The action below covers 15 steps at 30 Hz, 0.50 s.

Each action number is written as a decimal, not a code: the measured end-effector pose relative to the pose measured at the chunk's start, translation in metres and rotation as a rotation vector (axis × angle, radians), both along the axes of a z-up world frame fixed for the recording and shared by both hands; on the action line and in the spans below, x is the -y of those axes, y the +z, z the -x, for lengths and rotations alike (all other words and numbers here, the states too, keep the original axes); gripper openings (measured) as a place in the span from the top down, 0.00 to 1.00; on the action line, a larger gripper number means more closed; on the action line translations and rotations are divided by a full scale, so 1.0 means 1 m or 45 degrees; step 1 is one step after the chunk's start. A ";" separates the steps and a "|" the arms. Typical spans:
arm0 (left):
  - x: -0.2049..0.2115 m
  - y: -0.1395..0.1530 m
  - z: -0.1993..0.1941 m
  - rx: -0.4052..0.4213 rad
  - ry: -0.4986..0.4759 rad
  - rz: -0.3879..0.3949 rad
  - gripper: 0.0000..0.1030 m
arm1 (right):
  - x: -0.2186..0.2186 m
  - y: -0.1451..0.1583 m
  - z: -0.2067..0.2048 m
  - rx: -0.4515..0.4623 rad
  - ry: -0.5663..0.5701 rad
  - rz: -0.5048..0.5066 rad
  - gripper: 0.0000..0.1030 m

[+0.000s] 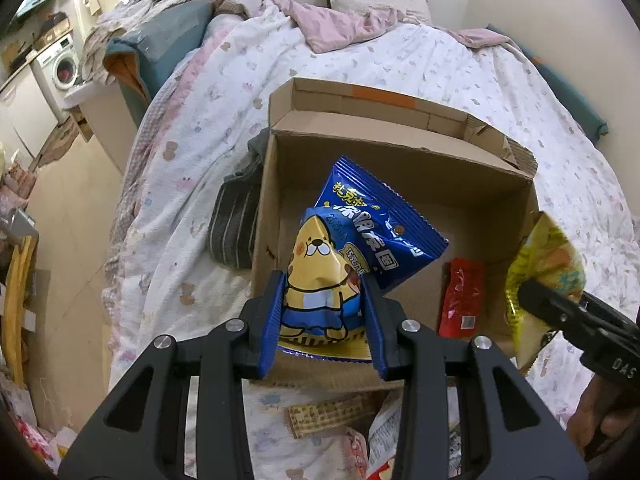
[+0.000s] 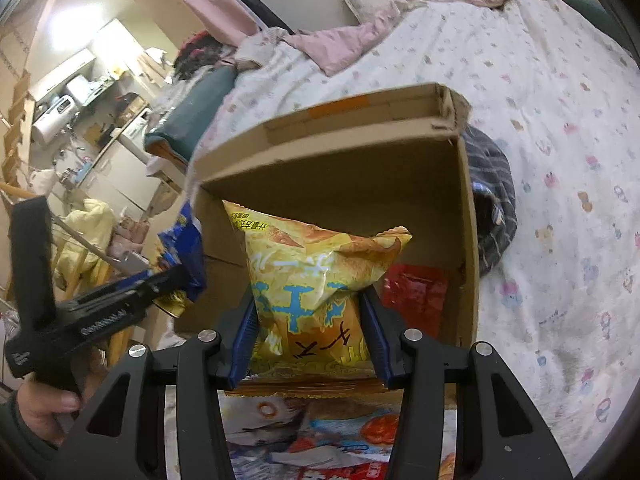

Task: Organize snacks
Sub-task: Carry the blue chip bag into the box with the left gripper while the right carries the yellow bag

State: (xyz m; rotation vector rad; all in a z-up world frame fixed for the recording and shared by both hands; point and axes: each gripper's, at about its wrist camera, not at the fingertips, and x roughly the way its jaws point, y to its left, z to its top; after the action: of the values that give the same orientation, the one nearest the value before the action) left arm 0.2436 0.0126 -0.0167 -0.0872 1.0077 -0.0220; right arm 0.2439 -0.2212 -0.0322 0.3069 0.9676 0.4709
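I have a snack in each gripper. The blue snack bag (image 1: 352,240) with the yellow cartoon dog sits pinched between the pads of my left gripper (image 1: 325,316), the jaws drawn in close on its lower end, so its long axis runs straight out ahead along the fingers and leans a little to the right. The yellow chip bag (image 2: 316,280) is clamped the same way in my right gripper (image 2: 308,332), jaws somewhat wider apart, the bag standing out ahead of the fingers with its crimped top end farthest from me.

What the next move turns on, as I read it: the cardboard box (image 1: 400,160) lies directly ahead of and below both grippers, open side up, and both bags already hang over its near edge. Neither gripper looks clearly nearer; the two sit side by side, the left one at the box's left half, the right one at its right half. Letting go should drop each bag inside.

In the box I can see only a red packet (image 1: 460,300), lying on the floor just ahead and right of the left gripper. The box sits on the bed (image 1: 440,64). Below my grippers, on the near side of the box, more snack packets (image 2: 320,436) lie loose on the bedding, not yet sorted.
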 end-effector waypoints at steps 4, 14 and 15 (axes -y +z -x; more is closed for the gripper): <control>0.008 -0.004 -0.004 0.014 -0.067 0.004 0.68 | 0.009 -0.009 -0.006 -0.036 -0.037 0.006 0.51; 0.017 -0.014 -0.005 -0.006 -0.091 0.019 0.67 | 0.011 -0.017 -0.015 -0.084 -0.052 -0.002 0.49; 0.019 -0.014 -0.005 -0.004 -0.094 0.016 0.66 | 0.010 -0.017 -0.015 -0.082 -0.053 -0.001 0.49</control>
State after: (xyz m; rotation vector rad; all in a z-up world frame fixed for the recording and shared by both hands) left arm 0.2486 -0.0059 -0.0305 -0.0615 1.0136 -0.0960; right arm 0.2592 -0.2312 -0.0492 0.3440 1.0216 0.4253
